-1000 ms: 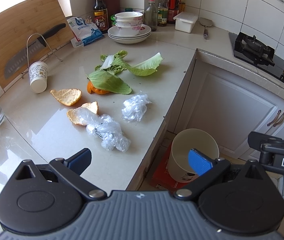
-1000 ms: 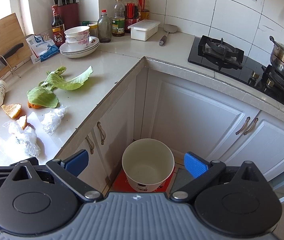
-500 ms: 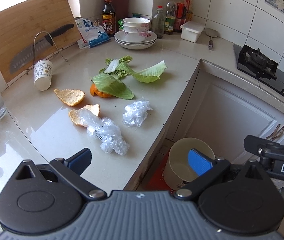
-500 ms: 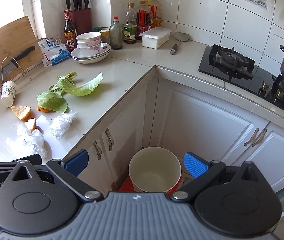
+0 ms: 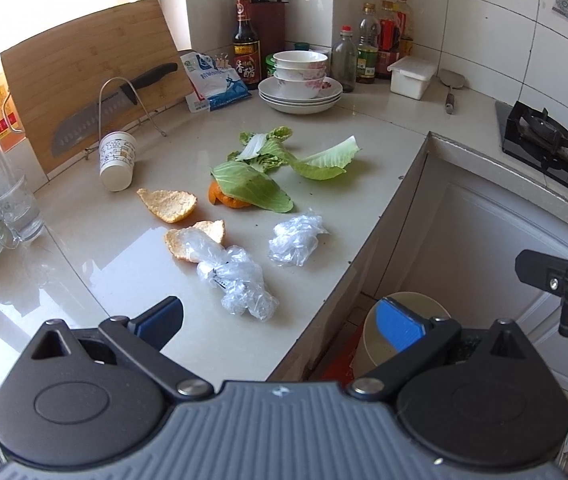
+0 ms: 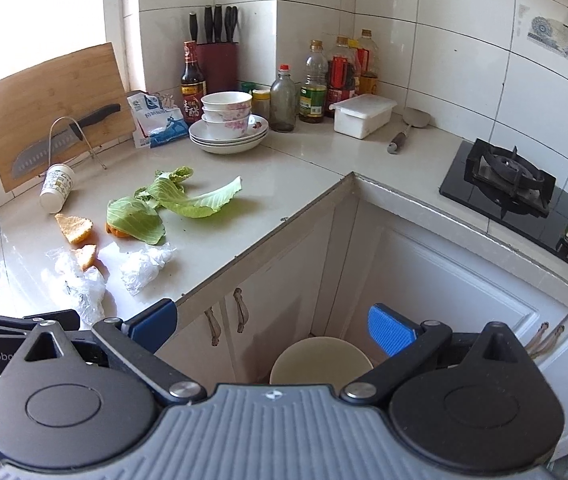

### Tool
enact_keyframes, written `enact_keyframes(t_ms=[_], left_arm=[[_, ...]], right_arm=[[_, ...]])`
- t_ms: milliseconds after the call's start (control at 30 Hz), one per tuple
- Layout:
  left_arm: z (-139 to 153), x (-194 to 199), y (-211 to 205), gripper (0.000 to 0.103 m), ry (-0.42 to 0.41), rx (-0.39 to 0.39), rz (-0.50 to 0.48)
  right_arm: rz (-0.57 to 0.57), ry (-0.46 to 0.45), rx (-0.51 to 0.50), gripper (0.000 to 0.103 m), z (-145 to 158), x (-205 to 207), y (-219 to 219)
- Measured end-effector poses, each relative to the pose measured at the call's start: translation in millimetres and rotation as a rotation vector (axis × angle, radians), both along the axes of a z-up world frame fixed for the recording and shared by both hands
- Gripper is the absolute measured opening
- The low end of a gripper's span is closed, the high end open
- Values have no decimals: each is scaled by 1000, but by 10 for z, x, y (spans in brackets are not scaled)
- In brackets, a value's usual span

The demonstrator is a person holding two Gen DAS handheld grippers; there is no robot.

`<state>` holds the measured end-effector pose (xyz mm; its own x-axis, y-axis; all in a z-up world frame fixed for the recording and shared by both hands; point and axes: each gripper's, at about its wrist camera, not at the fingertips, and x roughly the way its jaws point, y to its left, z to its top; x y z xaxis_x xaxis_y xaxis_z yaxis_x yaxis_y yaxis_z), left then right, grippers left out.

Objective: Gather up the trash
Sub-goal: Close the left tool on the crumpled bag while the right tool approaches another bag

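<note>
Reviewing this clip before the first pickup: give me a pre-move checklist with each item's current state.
1. Left gripper open and empty: ok.
2. Right gripper open and empty: ok.
3. Bin upright on the floor, mouth open: ok.
4. Nearest plastic wrap unobstructed on the countertop: ok.
5. Orange peel free of that wrap: not ok, partly covered.
6. Bin contents: cannot tell.

Stacked bowls (image 5: 301, 65) (on plates (image 5: 300, 98)) beside vinegar bottle (image 5: 246, 46).

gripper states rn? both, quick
Left gripper: open, holding nothing, above the counter edge.
Right gripper: open, holding nothing, above the bin.
</note>
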<state>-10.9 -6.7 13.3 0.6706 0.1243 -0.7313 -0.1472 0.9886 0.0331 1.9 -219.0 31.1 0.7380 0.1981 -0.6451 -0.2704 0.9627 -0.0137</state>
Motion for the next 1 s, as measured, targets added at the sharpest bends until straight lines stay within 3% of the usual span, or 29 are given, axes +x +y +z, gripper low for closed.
enact_keyframes(t_ms=[433, 633, 800, 1000], left_arm=[[-150, 20, 53, 102, -50, 26, 41], [-279, 78, 134, 102, -62, 51, 55], [-420, 192, 260, 102, -59, 6, 44], [-639, 395, 383, 101, -27, 22, 40]], right_arm=[[180, -97, 52, 103, -131, 175, -216], [208, -73, 63, 103, -317, 289, -225], [243, -77, 47, 103, -444, 341, -140], [292, -58, 36, 103, -579, 438, 30]])
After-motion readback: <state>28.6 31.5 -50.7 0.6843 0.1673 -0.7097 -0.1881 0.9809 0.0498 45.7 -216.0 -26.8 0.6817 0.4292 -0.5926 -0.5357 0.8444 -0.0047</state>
